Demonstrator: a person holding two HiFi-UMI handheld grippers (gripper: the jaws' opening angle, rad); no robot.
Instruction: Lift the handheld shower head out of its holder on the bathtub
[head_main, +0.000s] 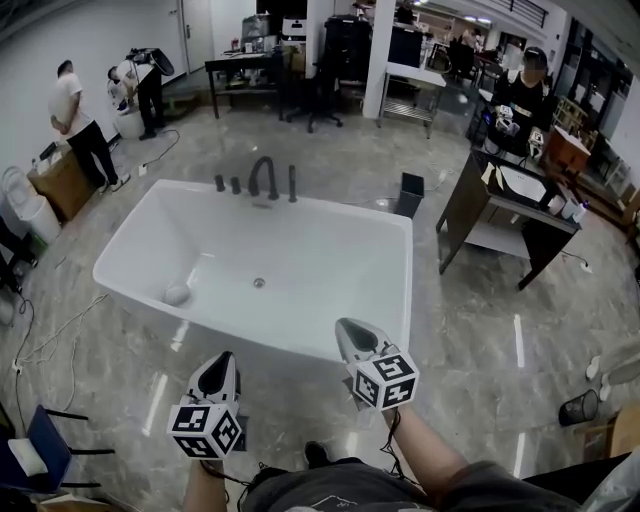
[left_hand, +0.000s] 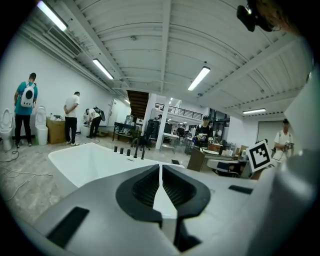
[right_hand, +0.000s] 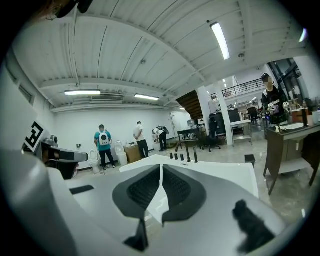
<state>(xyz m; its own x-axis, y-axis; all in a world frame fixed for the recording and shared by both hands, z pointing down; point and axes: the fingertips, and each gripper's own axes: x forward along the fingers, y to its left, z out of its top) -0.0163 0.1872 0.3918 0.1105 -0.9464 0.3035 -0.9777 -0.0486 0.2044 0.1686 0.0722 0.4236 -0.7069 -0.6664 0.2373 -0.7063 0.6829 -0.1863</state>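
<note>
A white freestanding bathtub (head_main: 150, 235) fills the middle of the head view. On its far rim stand a dark curved faucet (head_main: 263, 176), two short knobs and, to the right, the slim upright handheld shower head (head_main: 292, 184) in its holder. The shower head is small and far off in the left gripper view (left_hand: 142, 152) and the right gripper view (right_hand: 195, 155). My left gripper (head_main: 217, 368) and right gripper (head_main: 349, 331) are on the near side of the tub, both pointing at it. Both are shut with nothing between the jaws (left_hand: 160, 169) (right_hand: 161, 169).
A black bin (head_main: 409, 194) stands on the floor by the tub's far right corner. A dark table (head_main: 505, 205) with a person behind it is at the right. Other people stand at the far left. Cables (head_main: 40, 340) and a blue chair (head_main: 40, 450) lie to the left.
</note>
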